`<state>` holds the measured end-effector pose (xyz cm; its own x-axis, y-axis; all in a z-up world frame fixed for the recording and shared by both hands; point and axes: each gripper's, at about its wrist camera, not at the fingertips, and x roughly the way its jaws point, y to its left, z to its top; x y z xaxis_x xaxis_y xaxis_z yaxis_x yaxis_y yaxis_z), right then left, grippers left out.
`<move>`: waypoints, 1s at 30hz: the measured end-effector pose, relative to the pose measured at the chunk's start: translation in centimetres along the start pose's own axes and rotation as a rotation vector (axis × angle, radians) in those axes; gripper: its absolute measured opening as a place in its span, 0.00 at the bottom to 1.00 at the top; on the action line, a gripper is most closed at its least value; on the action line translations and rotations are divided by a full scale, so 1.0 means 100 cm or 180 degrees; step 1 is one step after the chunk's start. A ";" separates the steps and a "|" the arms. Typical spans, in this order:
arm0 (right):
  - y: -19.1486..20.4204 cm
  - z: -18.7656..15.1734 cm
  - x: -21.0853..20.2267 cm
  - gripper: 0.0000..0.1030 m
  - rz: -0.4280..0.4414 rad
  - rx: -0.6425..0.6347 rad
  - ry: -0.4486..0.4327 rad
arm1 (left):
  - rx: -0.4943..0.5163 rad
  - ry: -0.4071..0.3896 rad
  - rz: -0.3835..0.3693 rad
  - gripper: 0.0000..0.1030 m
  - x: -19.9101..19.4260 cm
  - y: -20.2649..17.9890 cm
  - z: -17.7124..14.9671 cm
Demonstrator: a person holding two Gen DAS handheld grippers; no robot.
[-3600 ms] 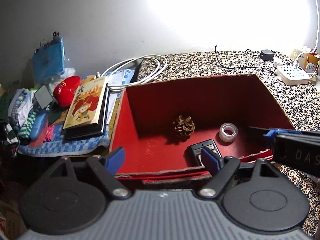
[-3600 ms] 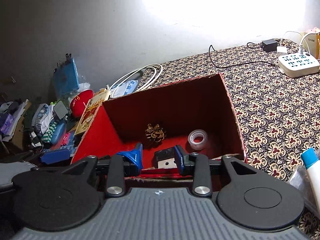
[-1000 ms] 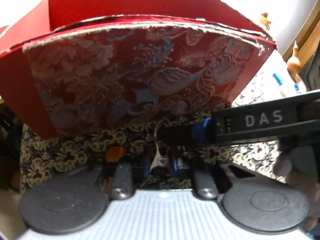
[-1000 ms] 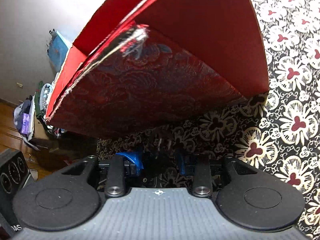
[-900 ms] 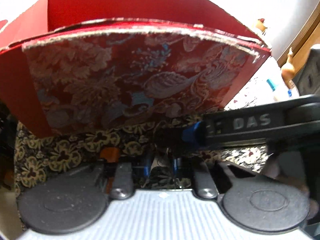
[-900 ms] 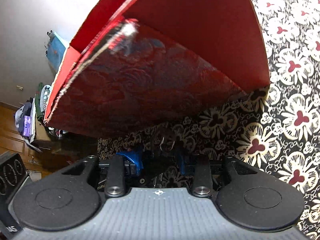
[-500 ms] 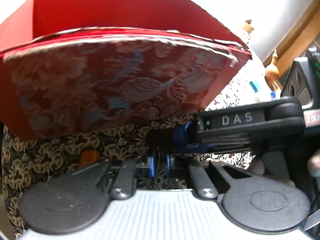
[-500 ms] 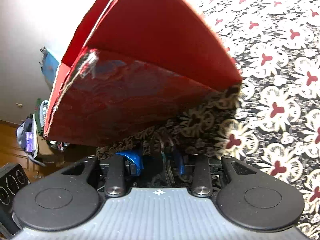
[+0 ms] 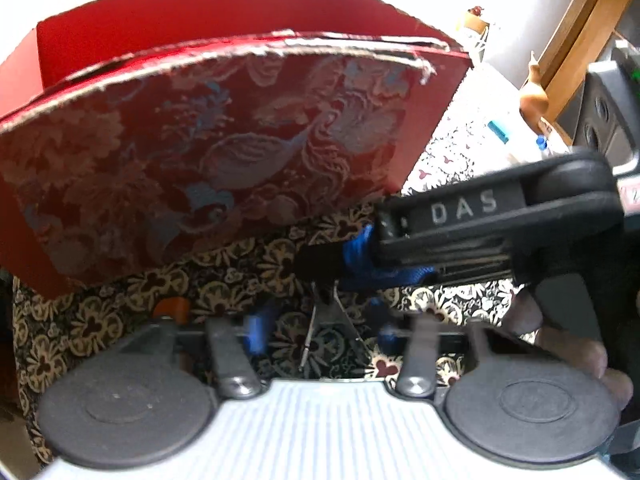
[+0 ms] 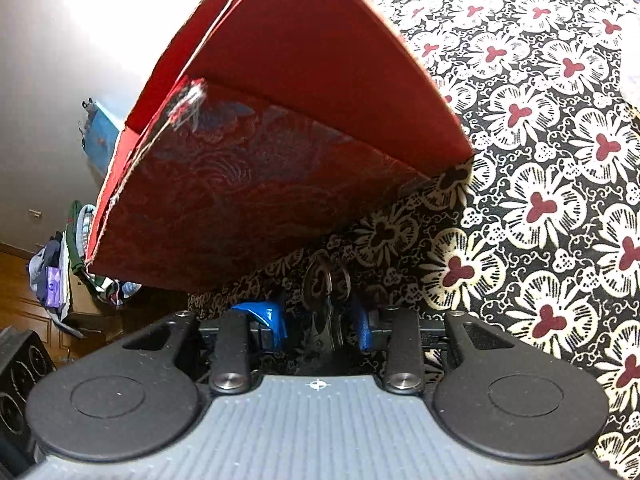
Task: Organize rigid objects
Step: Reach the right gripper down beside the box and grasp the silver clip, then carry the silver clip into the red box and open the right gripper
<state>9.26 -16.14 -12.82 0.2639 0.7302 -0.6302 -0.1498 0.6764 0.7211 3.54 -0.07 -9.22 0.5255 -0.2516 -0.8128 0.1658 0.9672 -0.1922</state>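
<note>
Keyring (image 10: 326, 280) now pinched by right gripper (image 10: 320, 322); left gripper (image 9: 320, 332) has just let go, fingers spread, near red box (image 9: 208, 152).

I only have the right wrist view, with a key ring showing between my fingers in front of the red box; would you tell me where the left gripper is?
Observer: The left gripper faces the red box too, its blurred fingers spread either side of the same key ring.
Operator: Thank you. How does my gripper sit relative to it?
Observer: The right gripper reaches in sideways from the right, its tip over the key ring.
Operator: Is anything else nearby?
Observer: A small orange object lies on the patterned cloth, left of the left gripper's fingers.
</note>
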 end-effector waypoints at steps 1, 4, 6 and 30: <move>0.001 0.000 0.001 0.17 -0.0007 -0.0020 -0.0012 | 0.0012 0.0018 0.0005 0.48 0.003 -0.003 -0.002; 0.006 -0.001 0.003 0.17 -0.0027 -0.0077 -0.0040 | 0.0102 0.0026 0.0062 0.39 0.010 -0.012 -0.002; 0.009 -0.002 0.003 0.17 -0.0071 -0.0164 -0.0079 | 0.0164 0.0024 0.0081 0.17 0.014 -0.020 0.001; 0.051 0.009 -0.126 0.09 0.0033 -0.0649 -0.1400 | 0.0801 -0.0931 -0.0332 0.16 -0.070 -0.083 0.063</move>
<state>6.06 -22.02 -0.92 0.6326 0.6570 -0.4101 -0.3266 0.7064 0.6279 3.68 -6.56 1.54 0.7044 -0.3821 -0.5982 0.4110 0.9067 -0.0953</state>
